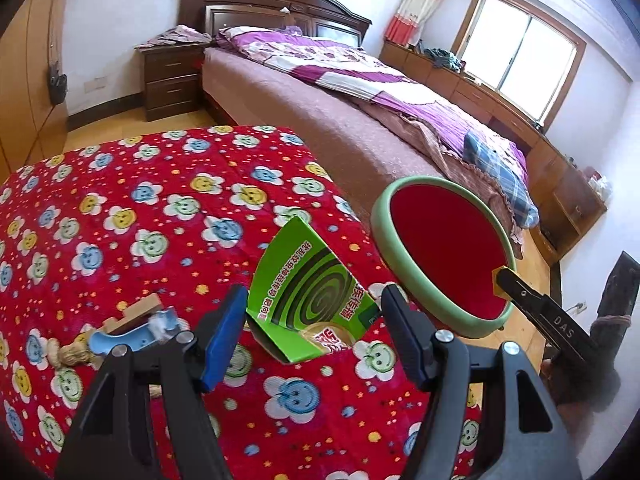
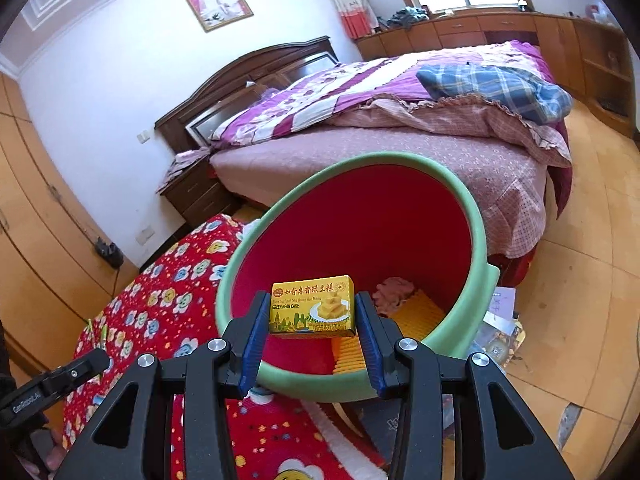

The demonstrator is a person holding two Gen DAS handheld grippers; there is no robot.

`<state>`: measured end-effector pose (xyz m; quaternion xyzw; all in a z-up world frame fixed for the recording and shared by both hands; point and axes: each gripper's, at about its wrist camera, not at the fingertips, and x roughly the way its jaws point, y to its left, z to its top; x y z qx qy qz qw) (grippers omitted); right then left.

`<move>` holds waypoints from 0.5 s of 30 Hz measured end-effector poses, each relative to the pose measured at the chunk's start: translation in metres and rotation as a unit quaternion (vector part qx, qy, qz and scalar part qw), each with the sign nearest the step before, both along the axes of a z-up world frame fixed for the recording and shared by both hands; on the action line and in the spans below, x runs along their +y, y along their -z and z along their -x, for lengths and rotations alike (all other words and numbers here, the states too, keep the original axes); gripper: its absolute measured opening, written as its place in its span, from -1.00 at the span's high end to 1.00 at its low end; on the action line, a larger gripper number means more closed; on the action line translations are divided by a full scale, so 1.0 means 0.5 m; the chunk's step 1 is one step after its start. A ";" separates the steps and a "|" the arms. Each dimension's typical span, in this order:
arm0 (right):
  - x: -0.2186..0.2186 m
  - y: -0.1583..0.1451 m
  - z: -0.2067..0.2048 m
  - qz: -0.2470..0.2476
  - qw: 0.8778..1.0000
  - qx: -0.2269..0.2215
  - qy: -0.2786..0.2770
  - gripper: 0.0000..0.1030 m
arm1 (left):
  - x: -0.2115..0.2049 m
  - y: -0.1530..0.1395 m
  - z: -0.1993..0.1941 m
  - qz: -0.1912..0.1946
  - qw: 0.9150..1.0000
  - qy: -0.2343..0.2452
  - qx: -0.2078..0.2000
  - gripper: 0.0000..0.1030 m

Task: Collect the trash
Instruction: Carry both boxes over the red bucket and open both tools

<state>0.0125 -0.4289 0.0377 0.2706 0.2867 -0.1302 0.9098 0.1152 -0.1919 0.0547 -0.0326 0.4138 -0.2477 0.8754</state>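
Left tool [image 1: 314, 334] with jaws wide around the green carton [image 1: 310, 300], blue pads [image 1: 224, 336] on both sides of it; real pressing on the carton not clear from the left wrist view. Green carton flattened and partly open, standing tilted on the red flower-pattern blanket [image 1: 140, 208] that covers the worktop. To the left of it on the same blanket, a small blue plastic piece [image 1: 132, 334] beside a wooden block [image 1: 138, 312] and a pale cloth-like scrap [image 1: 72, 354].

Right tool [image 2: 310, 328] closed on the yellow green bean cake box [image 2: 312, 306], a blue pad [image 2: 256, 332] flat against each short side, box held level with the print toward the camera. Box hanging over the mouth of the green bucket [image 2: 472, 216], red inside, tilted toward the camera. In the bottom of the bucket, a pink crumpled thing [image 2: 394, 290] and a yellow ribbed tray [image 2: 420, 316]. Bucket just beside the edge of the worktop, near the bed [image 2: 400, 152]. On the wooden floor [image 2: 580, 280] right of the bucket, some paper scraps [image 2: 502, 328].
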 end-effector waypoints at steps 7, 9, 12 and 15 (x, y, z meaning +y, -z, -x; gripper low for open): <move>-0.009 0.004 0.000 0.000 1.000 0.002 -0.007 0.00 | -0.049 0.003 -0.003 -0.005 1.000 0.027 -0.001 -0.34; -0.016 0.007 0.004 -0.007 1.000 -0.001 -0.006 -0.07 | -0.064 0.003 -0.003 -0.007 0.999 0.035 -0.002 -0.34; -0.023 0.003 0.015 -0.012 1.000 -0.007 0.000 -0.08 | -0.092 0.002 -0.003 -0.015 0.999 0.051 -0.008 -0.34; -0.030 -0.008 0.033 -0.007 1.000 -0.014 0.010 -0.08 | -0.122 0.000 -0.003 -0.018 0.997 0.069 -0.015 -0.34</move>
